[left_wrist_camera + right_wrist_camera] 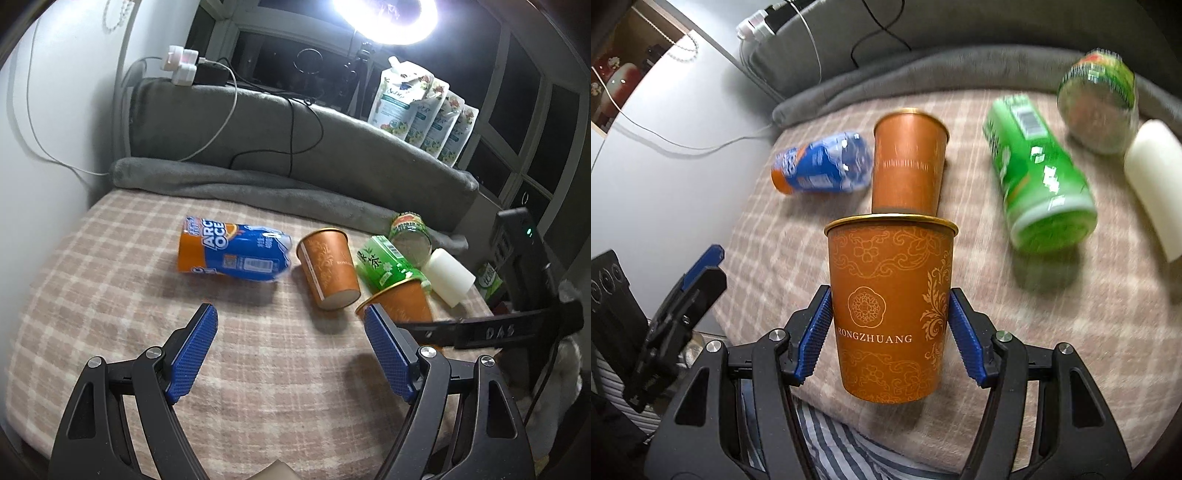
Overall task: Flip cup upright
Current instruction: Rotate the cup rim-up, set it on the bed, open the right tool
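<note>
The right gripper (889, 325) grasps an orange paper cup (892, 314) by its lower wall, one blue pad on each side, mouth up and nearly upright. Seen from the left wrist, this cup (400, 301) stands at the near right of the checked blanket (110, 295), partly hidden behind a finger. Whether its base already touches the blanket cannot be told. A second orange cup (328, 267) lies on its side just behind it, beside a blue bottle (232, 249) and a green bottle (388, 267). The left gripper (290, 325) hangs over the blanket with its jaws spread wide, holding nothing.

The flip itself looks done for the held cup; the step in hand is setting it down. The next move probably calls for lowering it level onto the soft blanket, then releasing gently so it does not topple.
</note>
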